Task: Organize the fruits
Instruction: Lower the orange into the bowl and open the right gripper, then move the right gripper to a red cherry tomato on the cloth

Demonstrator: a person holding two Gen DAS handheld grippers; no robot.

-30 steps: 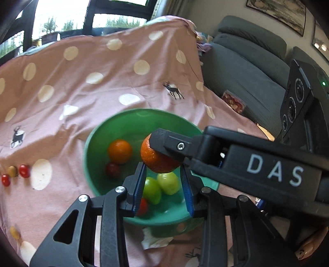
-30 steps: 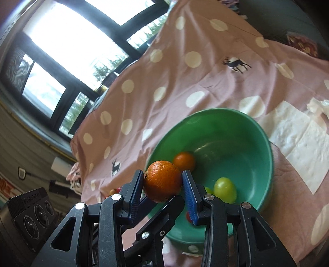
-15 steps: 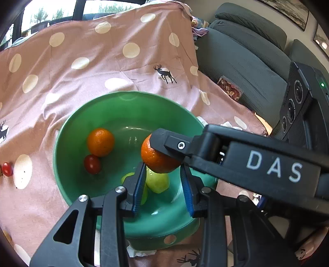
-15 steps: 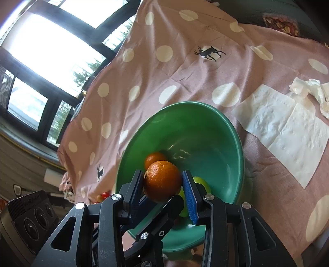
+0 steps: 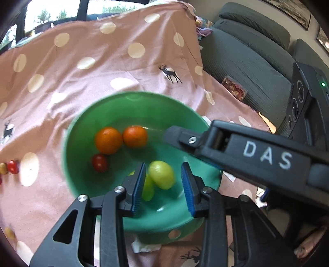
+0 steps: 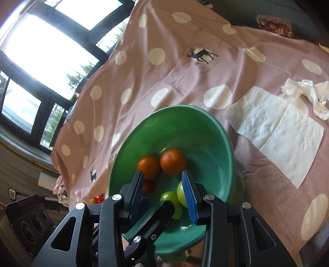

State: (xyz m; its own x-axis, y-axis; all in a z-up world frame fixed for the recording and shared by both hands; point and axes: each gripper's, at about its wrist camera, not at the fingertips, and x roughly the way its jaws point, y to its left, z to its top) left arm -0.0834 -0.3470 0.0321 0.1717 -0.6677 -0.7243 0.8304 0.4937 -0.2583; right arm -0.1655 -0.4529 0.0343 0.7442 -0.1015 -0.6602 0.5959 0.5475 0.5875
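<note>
The second orange [image 6: 173,161] lies in the green bowl [image 6: 224,135], touching the first orange [image 6: 148,166], ahead of and below our right gripper [image 6: 162,193]. Both grippers stand apart and empty; the left gripper's [image 5: 163,185] jaws have just been opening.

Left hand-held gripper [image 5: 163,184] tilted downward, jaws just opened wider (nothing between), right hand-held gripper [image 6: 162,195] crossing over it, jaws apart, empty

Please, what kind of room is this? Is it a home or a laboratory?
Most likely a home living room. A grey sofa stands beside the table, which is covered by a pink polka-dot cloth with deer. Framed pictures hang on the wall, and large windows look out on trees.
</note>
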